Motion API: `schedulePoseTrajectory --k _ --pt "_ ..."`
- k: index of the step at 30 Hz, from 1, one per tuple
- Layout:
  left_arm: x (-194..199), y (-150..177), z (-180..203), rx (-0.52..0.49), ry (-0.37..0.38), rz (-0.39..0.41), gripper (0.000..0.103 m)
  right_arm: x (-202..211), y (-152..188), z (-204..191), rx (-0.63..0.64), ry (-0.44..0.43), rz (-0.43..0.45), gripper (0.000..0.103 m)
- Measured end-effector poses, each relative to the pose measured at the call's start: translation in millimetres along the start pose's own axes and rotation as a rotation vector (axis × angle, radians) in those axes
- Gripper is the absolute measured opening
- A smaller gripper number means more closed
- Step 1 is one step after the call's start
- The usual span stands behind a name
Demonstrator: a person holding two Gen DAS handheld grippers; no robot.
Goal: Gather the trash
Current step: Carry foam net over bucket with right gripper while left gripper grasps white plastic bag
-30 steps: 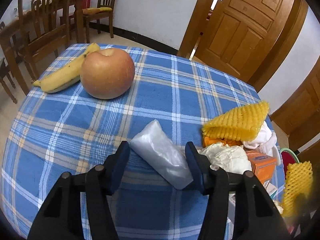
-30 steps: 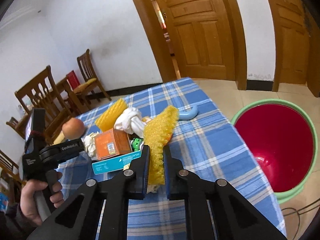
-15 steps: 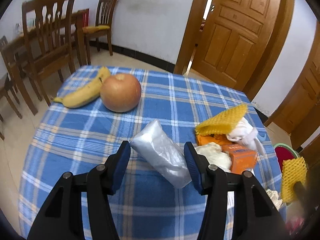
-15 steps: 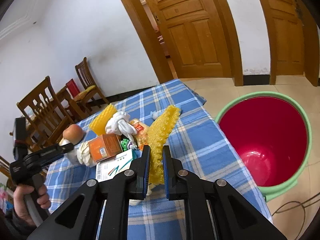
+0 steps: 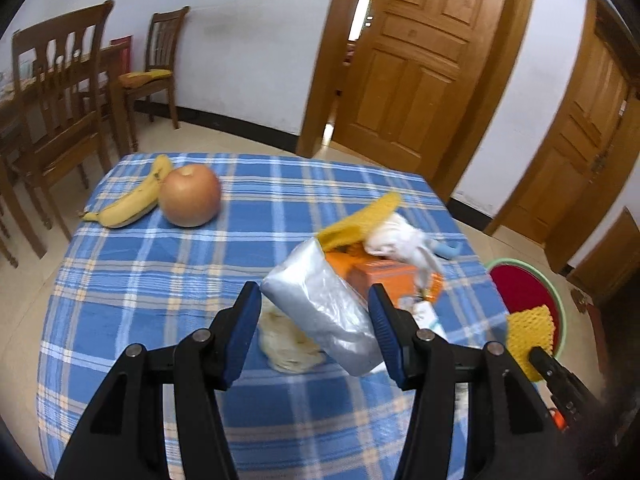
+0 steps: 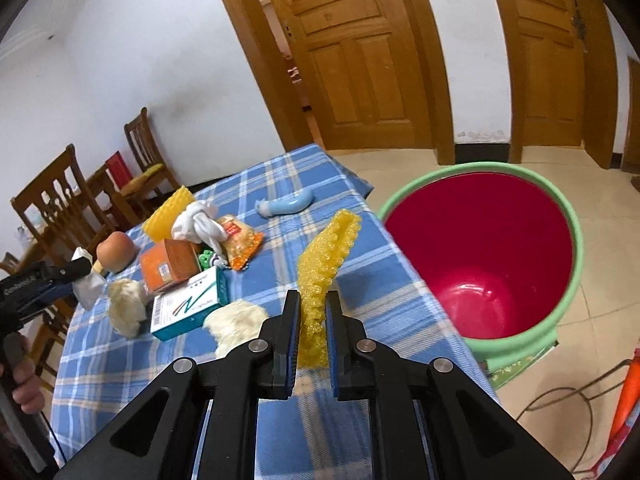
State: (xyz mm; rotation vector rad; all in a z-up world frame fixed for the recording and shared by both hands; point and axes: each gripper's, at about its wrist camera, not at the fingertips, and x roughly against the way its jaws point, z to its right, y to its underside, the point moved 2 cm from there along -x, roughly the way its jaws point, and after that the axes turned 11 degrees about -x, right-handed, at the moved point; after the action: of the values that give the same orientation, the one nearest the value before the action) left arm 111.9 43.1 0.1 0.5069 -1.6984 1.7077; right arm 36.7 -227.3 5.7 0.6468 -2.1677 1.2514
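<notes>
My left gripper (image 5: 314, 330) is shut on a silvery plastic packet (image 5: 324, 308), which lies slantwise between the blue pads and hangs above the checked tablecloth (image 5: 160, 280). In the right wrist view the same packet (image 6: 86, 284) shows at the far left. My right gripper (image 6: 312, 320) is shut on a yellow foam net (image 6: 320, 272) that stands up from its pads, over the table's right edge. Just right of it on the floor is a red bucket with a green rim (image 6: 568, 216), with nothing visible inside. The left wrist view shows that bucket (image 5: 516, 262) beyond the table's far right corner.
A pile of trash lies mid-table: orange box (image 5: 380, 276), second yellow foam net (image 5: 360, 220), white cloth (image 5: 400, 236), crumpled tissue (image 5: 288, 344), teal-white carton (image 6: 188, 304). An apple (image 5: 191, 195) and banana (image 5: 128, 200) sit far left. Wooden chairs (image 5: 60, 92) stand behind.
My left gripper has risen and swung right with the packet in it. My right gripper has carried the foam net toward the bucket, which now looms larger.
</notes>
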Motion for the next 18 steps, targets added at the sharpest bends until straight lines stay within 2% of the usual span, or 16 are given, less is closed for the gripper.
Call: schedulePoseTrajectory --k 7,18 --pt "0.2 -7.9 36.9 -0.061 0.078 -0.003 0.056 15.3 -8.5 11.1 0.003 0.021 0.058 0.012" --pt "-26.4 -21.2 132.3 -0.181 0.236 -0.036 0.054 24.1 -31.1 56.3 -0.073 0.108 0.111 0.012"
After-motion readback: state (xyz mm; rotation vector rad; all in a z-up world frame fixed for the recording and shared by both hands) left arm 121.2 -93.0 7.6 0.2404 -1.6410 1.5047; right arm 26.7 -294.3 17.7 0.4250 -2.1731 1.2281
